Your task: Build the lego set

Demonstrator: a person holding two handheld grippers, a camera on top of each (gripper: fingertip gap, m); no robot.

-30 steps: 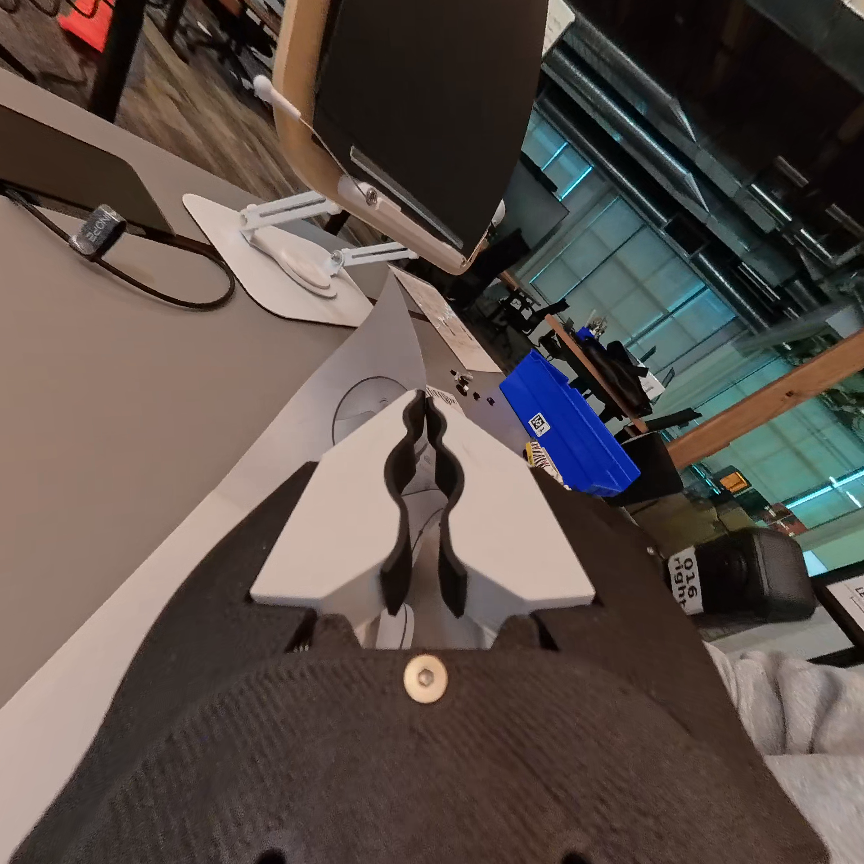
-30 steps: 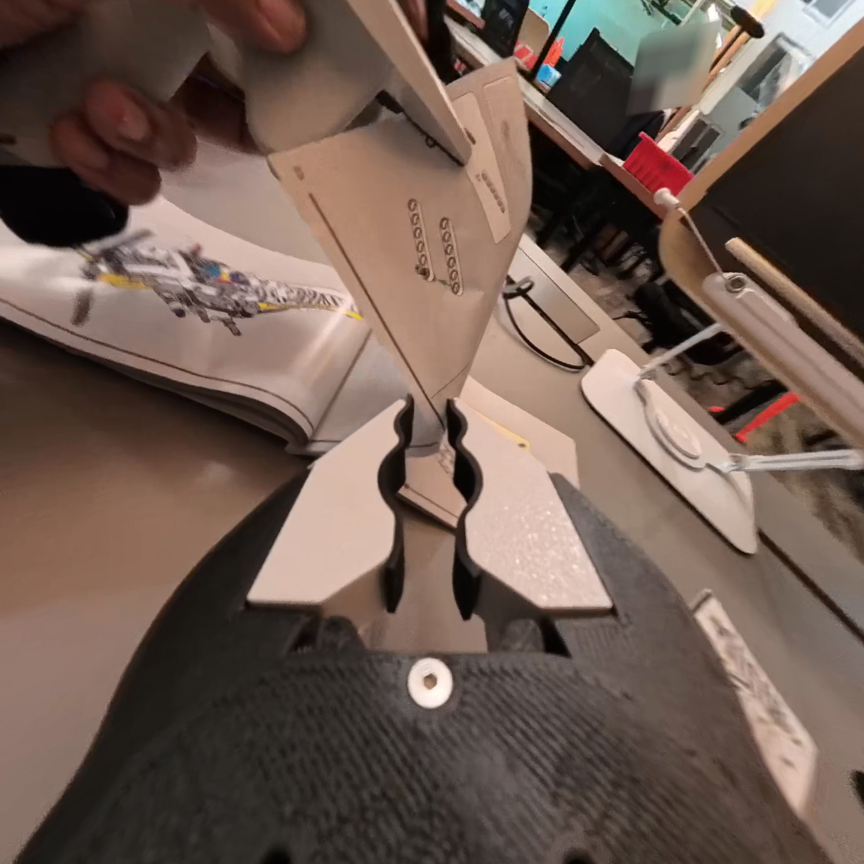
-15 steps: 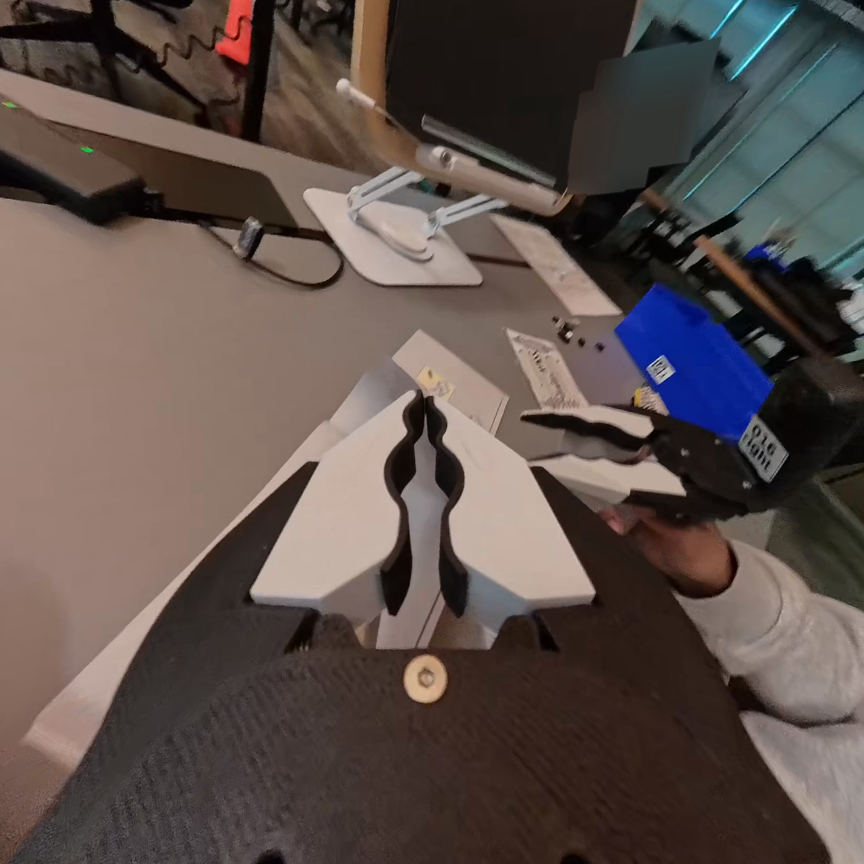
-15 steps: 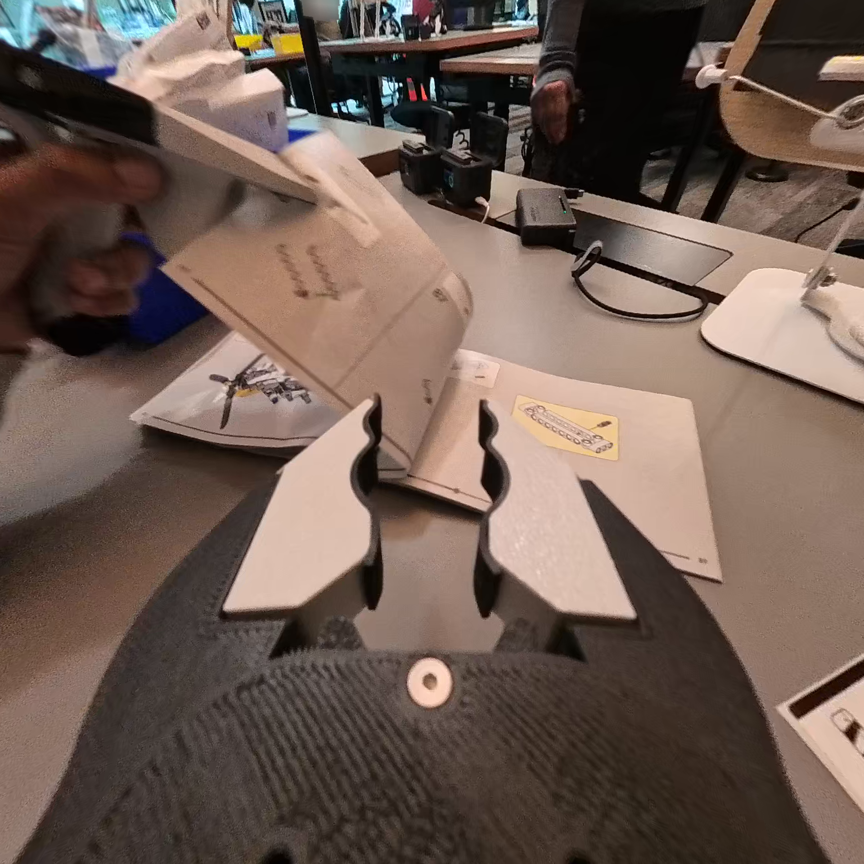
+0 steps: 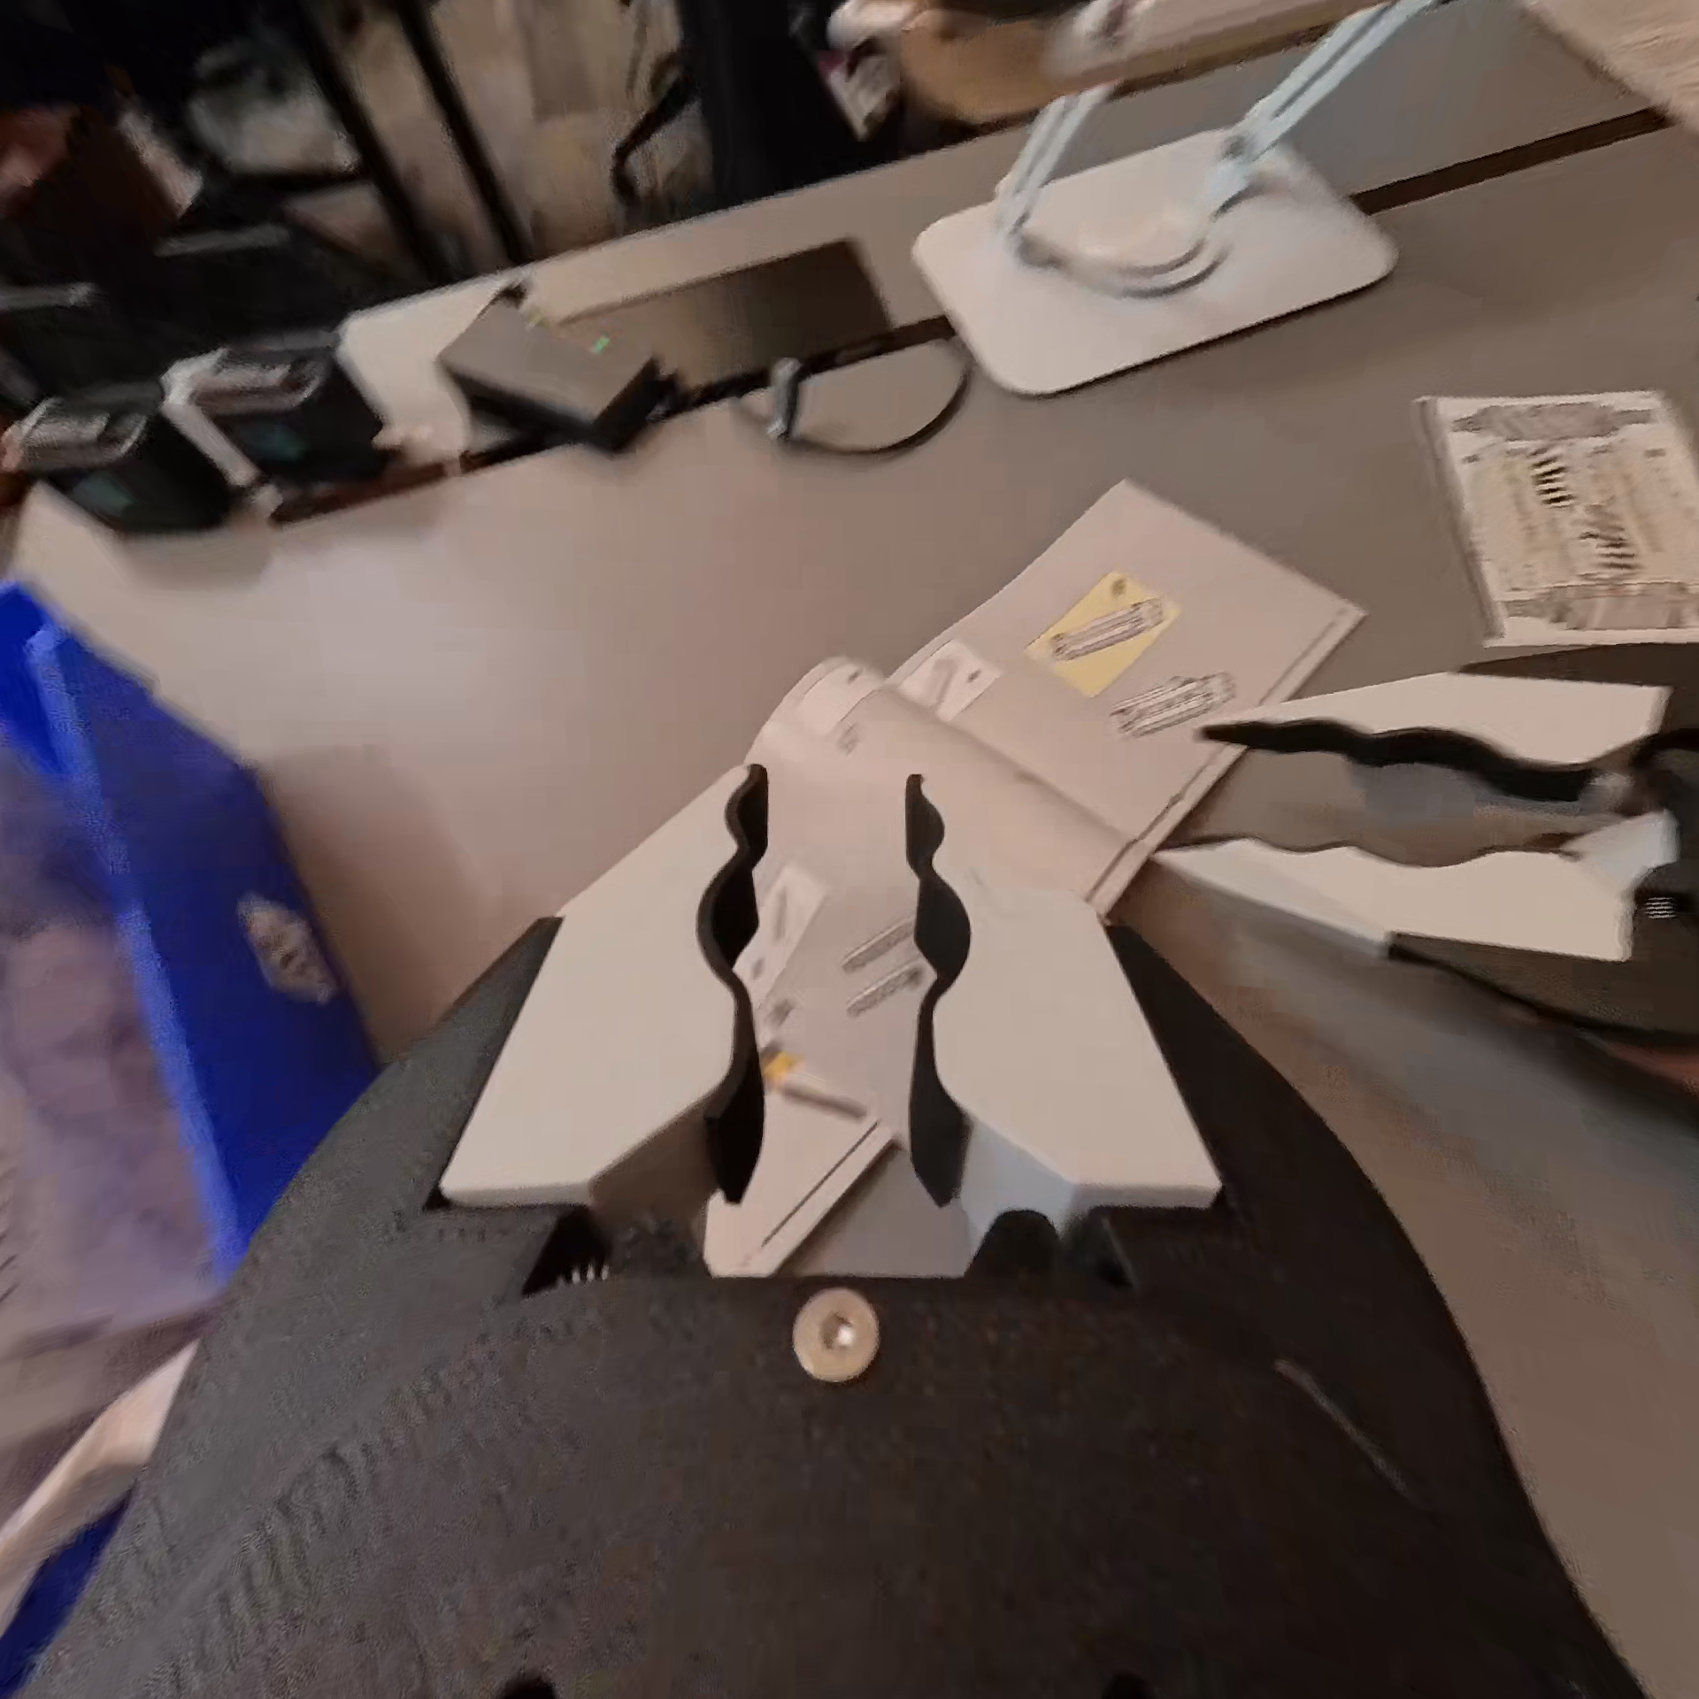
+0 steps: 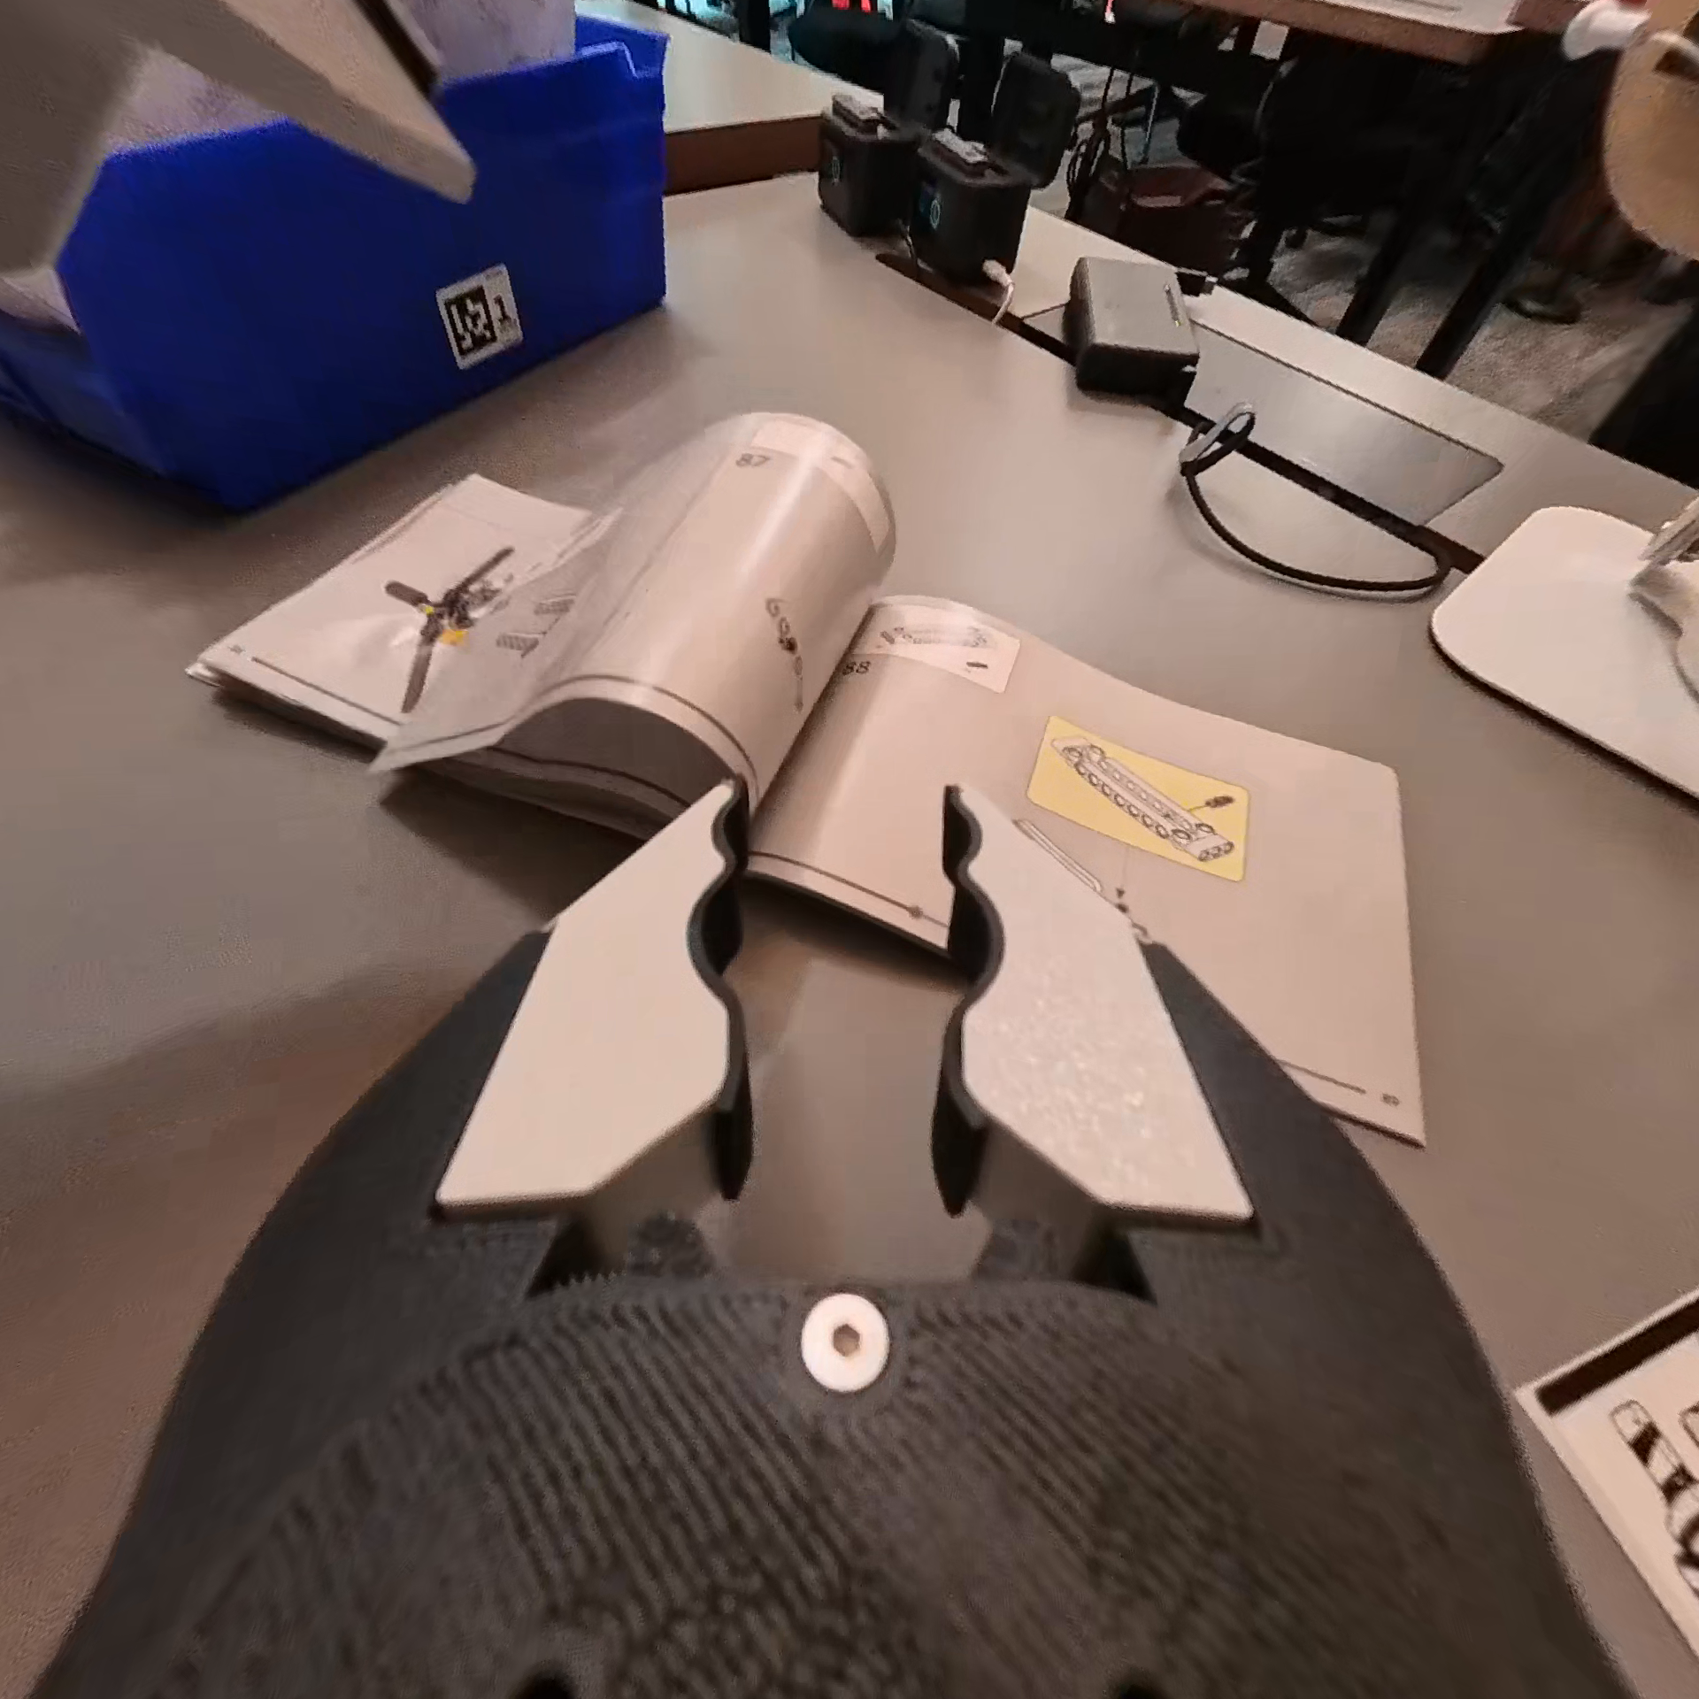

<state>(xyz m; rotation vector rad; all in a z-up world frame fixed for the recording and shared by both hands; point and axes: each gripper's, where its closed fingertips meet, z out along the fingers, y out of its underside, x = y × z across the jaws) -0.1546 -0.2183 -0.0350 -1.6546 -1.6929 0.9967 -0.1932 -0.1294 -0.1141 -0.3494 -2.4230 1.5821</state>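
Observation:
The Lego instruction booklet lies open on the grey table, and one loose page curls up over its spine. My right gripper is open and empty, low over the table just in front of the spine. My left gripper is open, and the booklet shows between and beyond its fingers. Nothing is held. One left finger shows at the top left of the right wrist view, above the blue bin. The right gripper shows at the right of the left wrist view.
A blue parts bin stands left of the booklet and also shows in the left wrist view. A white monitor-stand base, a black cable, a power brick and chargers sit behind. Printed sheets lie to the right.
Both grippers were shut on a raised page a second ago. The right opened first, then the left. The page has dropped and curls over the booklet. Both views swung down toward the table.

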